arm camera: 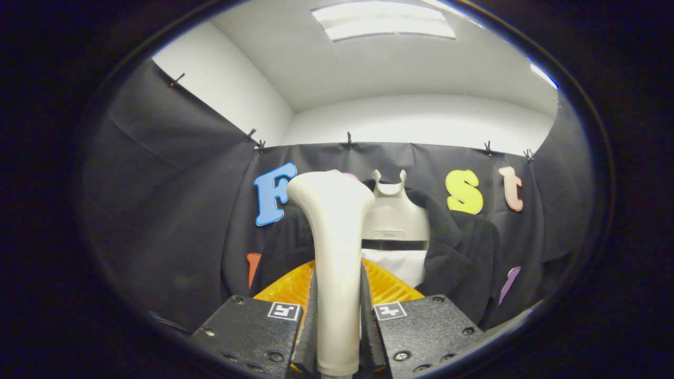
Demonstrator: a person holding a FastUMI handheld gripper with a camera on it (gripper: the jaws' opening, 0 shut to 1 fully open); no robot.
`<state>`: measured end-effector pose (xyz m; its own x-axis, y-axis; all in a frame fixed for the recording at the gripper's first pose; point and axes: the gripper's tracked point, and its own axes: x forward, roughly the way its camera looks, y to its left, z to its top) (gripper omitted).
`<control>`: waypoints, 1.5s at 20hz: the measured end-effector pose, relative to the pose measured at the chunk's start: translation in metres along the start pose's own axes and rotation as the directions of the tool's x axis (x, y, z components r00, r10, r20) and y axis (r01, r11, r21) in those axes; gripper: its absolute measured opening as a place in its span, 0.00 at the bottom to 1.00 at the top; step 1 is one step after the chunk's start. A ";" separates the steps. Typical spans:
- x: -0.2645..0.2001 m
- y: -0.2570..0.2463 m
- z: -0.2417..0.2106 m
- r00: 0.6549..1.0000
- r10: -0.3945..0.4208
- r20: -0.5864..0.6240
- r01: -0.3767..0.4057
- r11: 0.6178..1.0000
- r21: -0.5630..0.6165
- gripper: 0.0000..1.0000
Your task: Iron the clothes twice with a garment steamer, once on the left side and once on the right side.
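Observation:
My gripper (337, 310) is shut on the cream handle of the garment steamer (335, 237), which stands upright between the fingers with its flared head at the top. Just beyond it hangs a black garment (458, 247) on a cream hanger stand (392, 210), open at the front over a white panel (403, 266). The steamer head is in front of the garment's left half and hides part of it. How far the head is from the cloth cannot be told.
Black booth cloth (174, 210) surrounds the garment on the left, back and right, pinned along its top edge. White walls and a ceiling light (384, 21) are above.

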<state>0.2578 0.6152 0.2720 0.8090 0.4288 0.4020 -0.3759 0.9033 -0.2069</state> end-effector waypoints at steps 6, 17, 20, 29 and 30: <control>0.000 0.005 -0.015 1.000 -0.028 0.007 0.028 0.999 -0.029 0.38; -0.038 -0.005 -0.072 0.995 -0.037 -0.096 0.031 0.998 -0.056 0.38; -0.051 -0.004 -0.089 0.991 -0.032 -0.128 0.025 0.998 -0.061 0.38; -0.087 0.005 -0.139 0.975 -0.017 -0.222 0.003 0.998 -0.064 0.38; -0.092 0.006 -0.146 0.972 -0.012 -0.236 -0.002 0.998 -0.060 0.38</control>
<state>0.2468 0.5789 0.1038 0.8974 0.4018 0.1825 -0.3498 0.8998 -0.2609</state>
